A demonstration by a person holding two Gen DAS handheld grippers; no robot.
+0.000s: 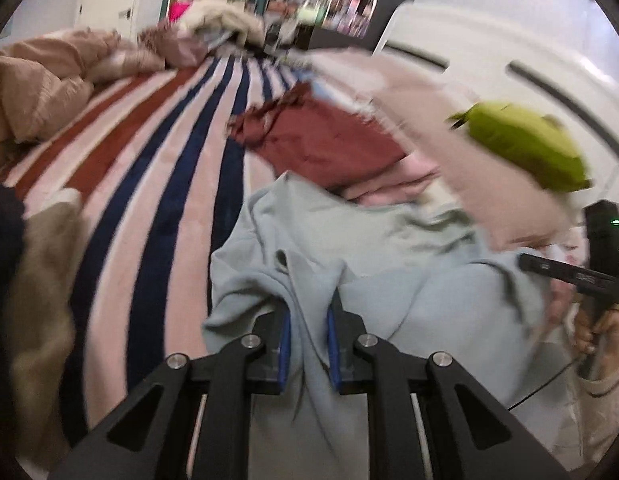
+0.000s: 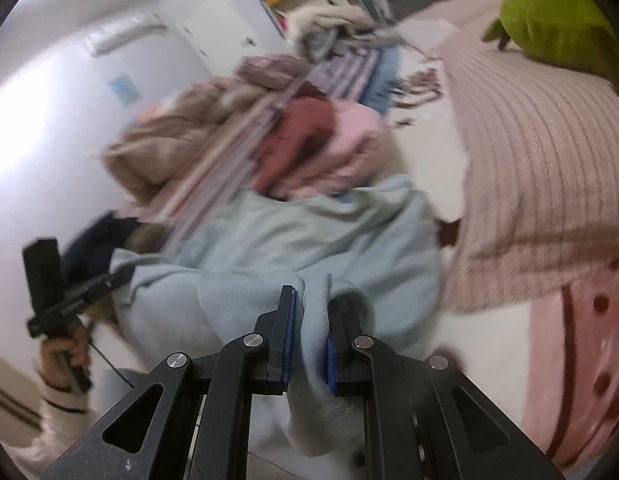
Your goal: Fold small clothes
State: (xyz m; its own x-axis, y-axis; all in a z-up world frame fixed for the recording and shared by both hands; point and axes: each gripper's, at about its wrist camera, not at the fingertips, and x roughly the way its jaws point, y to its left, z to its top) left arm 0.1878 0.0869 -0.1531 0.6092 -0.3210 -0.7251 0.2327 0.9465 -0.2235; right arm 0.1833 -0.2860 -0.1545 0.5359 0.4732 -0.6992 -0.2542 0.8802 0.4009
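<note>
Left wrist view, left to right. Beige crumpled bedding [image 1: 37, 92] lay at the far left on a striped blanket [image 1: 157, 184] of pink, maroon and navy bands. A tan cloth [image 1: 41, 288] and something dark sat at the near left edge. The left gripper [image 1: 307, 344] had its blue-padded fingers [image 1: 284, 350] clamped on a bunched fold of the light blue garment [image 1: 369, 264], which spread over the bed ahead of it and to the right. Beyond the garment lay a maroon garment [image 1: 321, 140] on top of a pink garment [image 1: 397, 188]. Further right, a pink ribbed pillow [image 1: 449, 140], blurred, with a green plush toy [image 1: 525, 144] beside it. At the far right the other hand-held device showed, black, gripped in the person's right hand [image 1: 601, 332].

Right wrist view, left to right. The person's left hand [image 2: 65, 356] held the left device low at the left edge. Behind it, the beige bedding and striped blanket, blurred. The right gripper [image 2: 311, 344] had its fingers [image 2: 287, 340] closed on a thick rolled edge of the light blue garment, the cloth passing between the pads and hanging down below them. The maroon and pink garments were stacked just behind the blue one. The ribbed pillow filled the right side, the green toy at the top right corner.
</note>
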